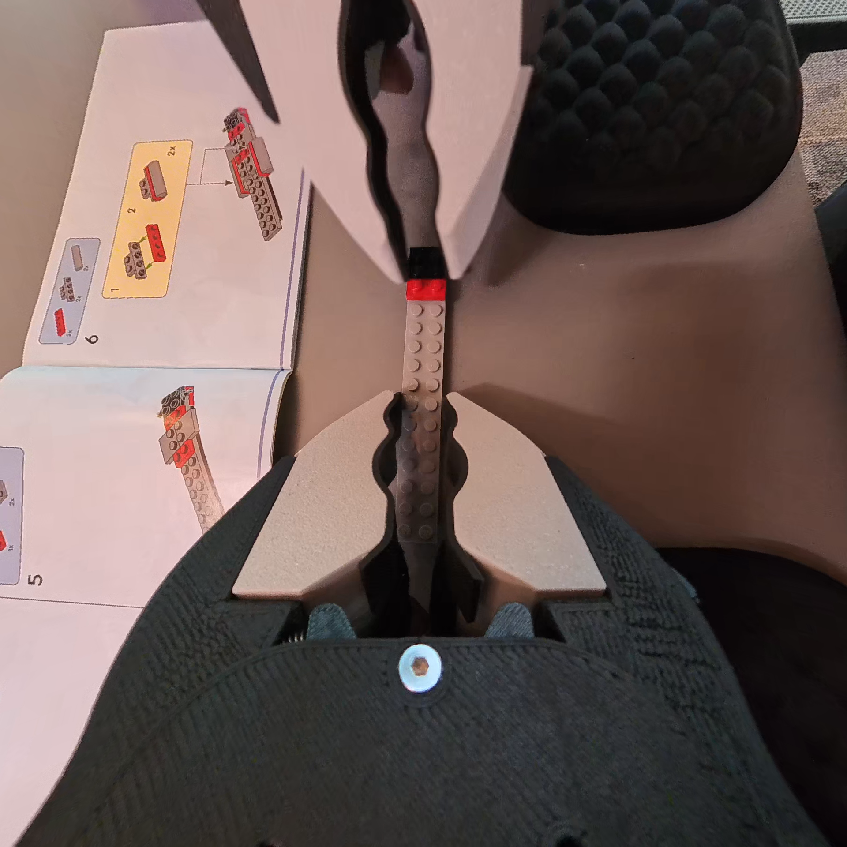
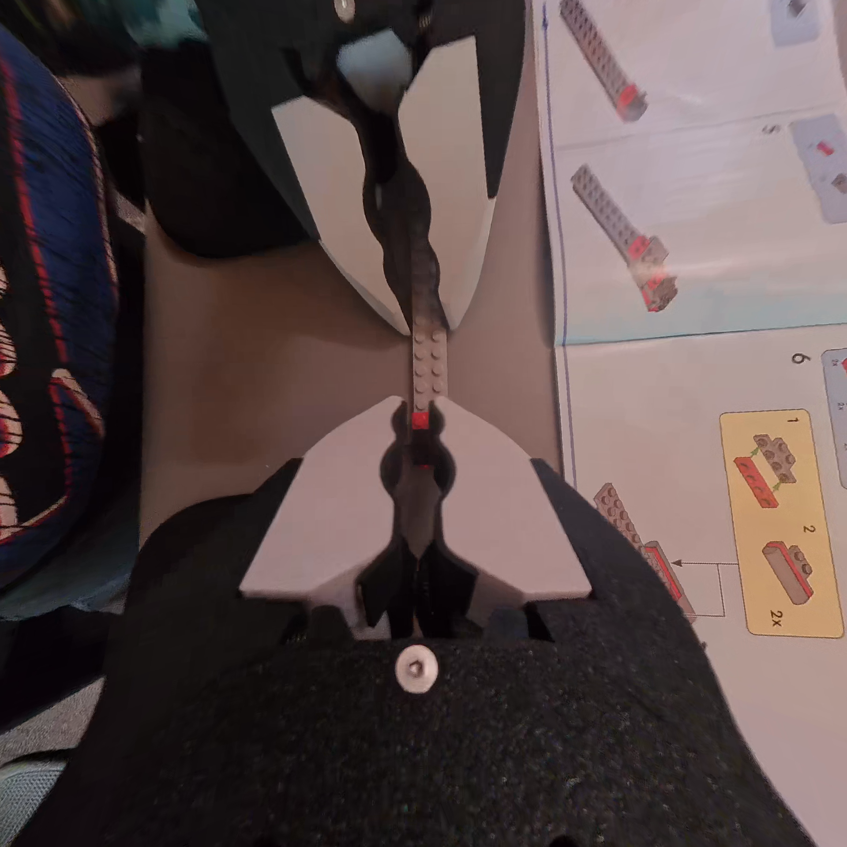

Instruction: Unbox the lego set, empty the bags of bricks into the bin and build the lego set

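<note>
Holding the long grey plate (image 1: 424, 412) between us, we have it pinned at both ends: our left gripper (image 1: 421, 398) is pinched on its near, bare end, and our right gripper (image 2: 418, 403) is pinched on the far end, where a red plate (image 1: 426, 289) and a black piece (image 1: 424, 262) sit stacked. The relation that matters is the plate's long axis: it runs straight from one gripper to the other, in line with both pairs of fingers, studs facing the cameras, and the whole strip looks to be held above the desk (image 1: 618, 348) rather than lying on it. Only a short stretch of studded grey shows free in the middle, so neither gripper is nearer to the work than the other; they face each other head on. The instruction booklet (image 1: 183, 284) lies open on the desk to the left of the plate in the left wrist view, its pages showing grey and red sub-builds that go on the stacked end. We judge that one gripper must let go before any new brick can be fetched, and the left one, on the bare end, seems the better one to keep hold.
</note>
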Demonstrator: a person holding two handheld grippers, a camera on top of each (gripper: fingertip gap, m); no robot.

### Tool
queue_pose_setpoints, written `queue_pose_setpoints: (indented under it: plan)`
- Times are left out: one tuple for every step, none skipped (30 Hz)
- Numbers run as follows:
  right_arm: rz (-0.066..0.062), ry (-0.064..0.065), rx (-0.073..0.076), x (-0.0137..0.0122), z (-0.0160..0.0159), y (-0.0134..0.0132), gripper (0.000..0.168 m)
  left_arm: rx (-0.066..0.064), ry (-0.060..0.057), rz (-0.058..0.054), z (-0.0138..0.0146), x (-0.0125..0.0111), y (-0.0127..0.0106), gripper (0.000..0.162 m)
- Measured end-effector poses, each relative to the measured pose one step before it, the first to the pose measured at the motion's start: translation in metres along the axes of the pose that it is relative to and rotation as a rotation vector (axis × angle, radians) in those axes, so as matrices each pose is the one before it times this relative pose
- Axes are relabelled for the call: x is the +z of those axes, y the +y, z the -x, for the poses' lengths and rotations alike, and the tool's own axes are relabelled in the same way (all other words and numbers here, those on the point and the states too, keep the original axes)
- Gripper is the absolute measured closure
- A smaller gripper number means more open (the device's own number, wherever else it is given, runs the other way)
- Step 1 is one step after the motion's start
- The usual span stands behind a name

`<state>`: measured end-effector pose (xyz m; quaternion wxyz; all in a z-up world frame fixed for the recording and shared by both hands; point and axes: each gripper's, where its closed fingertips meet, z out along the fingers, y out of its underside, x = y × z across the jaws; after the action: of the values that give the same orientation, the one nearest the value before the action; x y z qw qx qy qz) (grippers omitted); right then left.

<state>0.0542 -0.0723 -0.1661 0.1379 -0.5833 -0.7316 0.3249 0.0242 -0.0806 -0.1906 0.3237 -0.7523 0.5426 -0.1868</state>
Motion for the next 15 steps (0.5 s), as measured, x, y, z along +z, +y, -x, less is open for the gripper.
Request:
queue_pose_setpoints:
  plan:
    - [-0.0098,0.0047,-0.0006,-0.00121,-0.00034,-0.00035,0.164,0.0005,-0.0001,-0.0001,-0.00008,0.00004,-0.00006,0.146]
    - [0.0103,0.0113,-0.0090,0.00030,-0.00070,0.00188,0.166,-0.0014,0.0006,-0.0005,0.00001,0.00009,-0.00011,0.146]
    - [0.0154,0.0152,-0.0138,0.00123,-0.00105,0.00216,0.166,-0.0021,0.0008,0.0000,-0.00010,0.00012,-0.00010,0.146]
    - [0.0104,0.0185,-0.0090,0.00138,-0.00159,0.00125,0.167,-0.0005,0.0005,0.0008,-0.00004,-0.00004,-0.00006,0.146]
    - [0.0086,0.0090,-0.0029,0.00141,-0.00092,0.00092,0.167,0.0009,-0.0002,0.0007,0.00002,0.00008,-0.00005,0.146]
    - [0.0141,-0.0017,-0.0005,0.00134,0.00018,0.00176,0.168,0.0002,-0.0003,0.0005,-0.00008,0.00000,0.00002,0.146]
    - [0.0207,0.0028,-0.0003,0.00139,-0.00063,0.00265,0.168,-0.0012,0.0002,0.0004,-0.00005,0.00007,-0.00004,0.146]
    - [0.0139,0.0104,-0.0047,0.00085,-0.00127,0.00154,0.168,-0.0015,0.0008,-0.0002,-0.00012,0.00005,-0.00005,0.146]
    - [0.0057,0.0045,-0.0098,0.00005,0.00003,-0.00004,0.168,-0.0013,0.0010,-0.0009,0.00004,-0.00001,-0.00001,0.146]
    - [0.0080,0.0061,-0.0091,0.00000,-0.00009,0.00007,0.168,-0.0015,0.0010,-0.0009,-0.00007,-0.00004,0.00001,0.146]
    - [0.0075,0.0062,-0.0065,0.00010,0.00007,0.00004,0.168,-0.0015,0.0011,-0.0006,-0.00003,0.00004,-0.00006,0.146]
    - [0.0077,0.0054,-0.0052,0.00000,0.00020,0.00016,0.168,-0.0010,0.0010,-0.0003,-0.00008,-0.00001,0.00001,0.146]
    - [0.0098,0.0079,-0.0061,0.00005,0.00001,0.00011,0.168,-0.0010,0.0005,0.0001,-0.00005,0.00002,-0.00001,0.146]
    - [0.0127,0.0119,-0.0101,0.00009,0.00000,0.00012,0.168,-0.0021,0.0006,0.0001,-0.00003,0.00005,-0.00003,0.146]
    - [0.0140,0.0151,-0.0162,0.00014,0.00004,0.00016,0.168,-0.0036,0.0016,-0.0011,0.00002,0.00000,-0.00002,0.146]
